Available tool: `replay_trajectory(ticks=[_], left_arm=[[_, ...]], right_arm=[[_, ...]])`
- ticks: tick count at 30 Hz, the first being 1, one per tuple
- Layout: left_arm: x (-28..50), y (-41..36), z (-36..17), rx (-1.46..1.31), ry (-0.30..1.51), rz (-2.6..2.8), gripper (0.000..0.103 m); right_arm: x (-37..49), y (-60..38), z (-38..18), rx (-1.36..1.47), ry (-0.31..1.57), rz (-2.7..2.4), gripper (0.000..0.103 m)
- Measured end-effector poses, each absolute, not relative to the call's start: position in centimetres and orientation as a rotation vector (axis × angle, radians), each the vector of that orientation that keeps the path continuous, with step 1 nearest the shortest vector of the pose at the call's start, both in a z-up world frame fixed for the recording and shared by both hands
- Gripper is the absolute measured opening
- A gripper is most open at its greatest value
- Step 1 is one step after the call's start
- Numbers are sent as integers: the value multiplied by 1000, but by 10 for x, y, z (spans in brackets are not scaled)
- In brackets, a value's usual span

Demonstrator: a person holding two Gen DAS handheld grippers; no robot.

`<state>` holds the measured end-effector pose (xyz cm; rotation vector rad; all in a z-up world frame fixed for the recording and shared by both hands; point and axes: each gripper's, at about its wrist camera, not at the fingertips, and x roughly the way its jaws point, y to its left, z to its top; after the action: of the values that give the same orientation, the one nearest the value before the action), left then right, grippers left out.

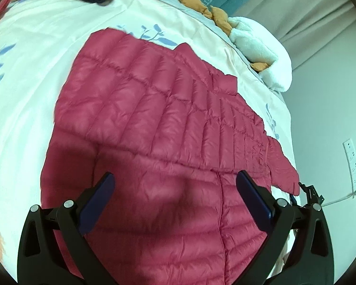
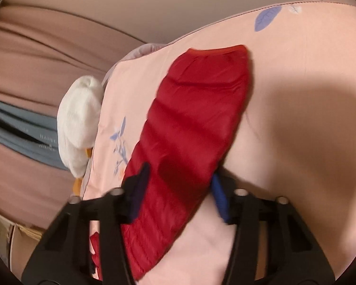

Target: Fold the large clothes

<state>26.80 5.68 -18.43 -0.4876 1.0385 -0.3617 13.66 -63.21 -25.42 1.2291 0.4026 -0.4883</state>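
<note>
So far only the jacket on the bed has one flap folded over; the left tongs hover spread above it, the right tongs straddle its sleeve, grip unclear.

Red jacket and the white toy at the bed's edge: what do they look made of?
Red jacket: looks like thin synthetic shell over padding, slightly glossy, stitched into puffy quilted rows. White toy: seems soft plush fleece, matte and fuzzy. Neither fabric can be confirmed by look alone.
</note>
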Motion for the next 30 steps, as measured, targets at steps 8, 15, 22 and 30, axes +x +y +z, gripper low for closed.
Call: replay_trajectory(ticks=[8, 15, 22, 30], left_arm=[[255, 70, -187, -540, 1045, -329, 102], [252, 75, -182, -567, 1036, -363, 102], [252, 83, -183, -676, 1036, -452, 102], [262, 96, -178, -855, 996, -539, 102]], right_arm=[[147, -628, -232, 1037, 476, -568, 5], [168, -562, -135, 656, 434, -511, 4], [219, -427, -62, 208, 450, -341, 4], [264, -213, -88, -367, 516, -70, 4]])
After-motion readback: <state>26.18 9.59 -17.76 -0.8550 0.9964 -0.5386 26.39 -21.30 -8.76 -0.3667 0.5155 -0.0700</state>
